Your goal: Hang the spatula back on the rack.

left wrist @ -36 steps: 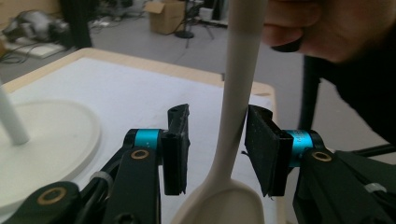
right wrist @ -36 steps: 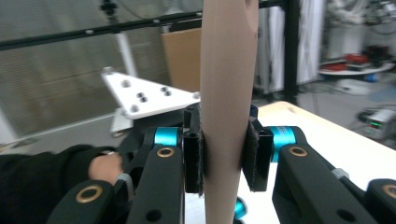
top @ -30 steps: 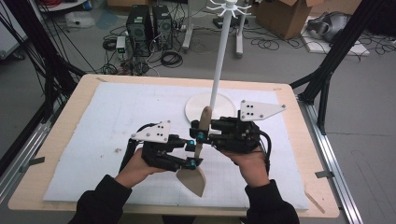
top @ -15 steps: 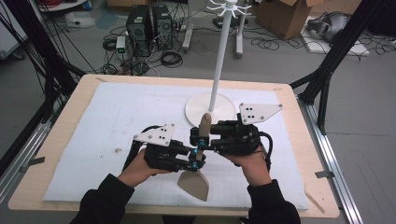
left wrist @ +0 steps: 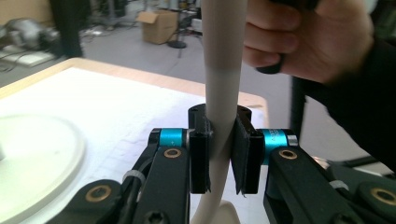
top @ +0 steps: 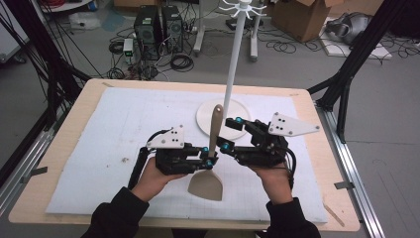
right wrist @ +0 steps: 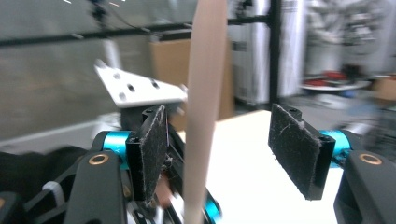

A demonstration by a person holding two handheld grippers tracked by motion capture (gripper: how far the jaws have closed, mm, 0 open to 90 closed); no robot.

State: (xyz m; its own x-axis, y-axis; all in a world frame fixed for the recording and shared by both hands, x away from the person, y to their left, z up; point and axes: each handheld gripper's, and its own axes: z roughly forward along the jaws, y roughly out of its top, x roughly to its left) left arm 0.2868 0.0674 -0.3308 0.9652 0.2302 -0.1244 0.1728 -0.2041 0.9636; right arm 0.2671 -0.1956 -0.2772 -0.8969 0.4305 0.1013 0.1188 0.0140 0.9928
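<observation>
The spatula [top: 212, 158] is up off the white mat [top: 99, 139], near the front middle of the table [top: 59, 208], standing nearly upright. Its long axis runs from the broad flat blade, low and toward the person, up to the rounded handle tip, which points up and away toward the white stand [top: 236, 54]. In the high view the handle leans a touch to the right as it climbs.

The left gripper [top: 207, 156] has it: in the left gripper view the two black pads are squeezed hard against the handle [left wrist: 222, 93], one on each side, low on the shaft just above where it curves into the blade. That is a firm pinch.

The right gripper [top: 231, 134] has just been letting go, its jaws spreading. In the right gripper view the handle [right wrist: 203, 107] stands between the pads, close to the left pad [right wrist: 152, 149] and well apart from the right pad [right wrist: 296, 149], with neither pressing on it.

Just behind the handle sits the stand's round white base [top: 208, 119], on the mat. Both hands are in black sleeves [top: 116, 218] at the near edge.
</observation>
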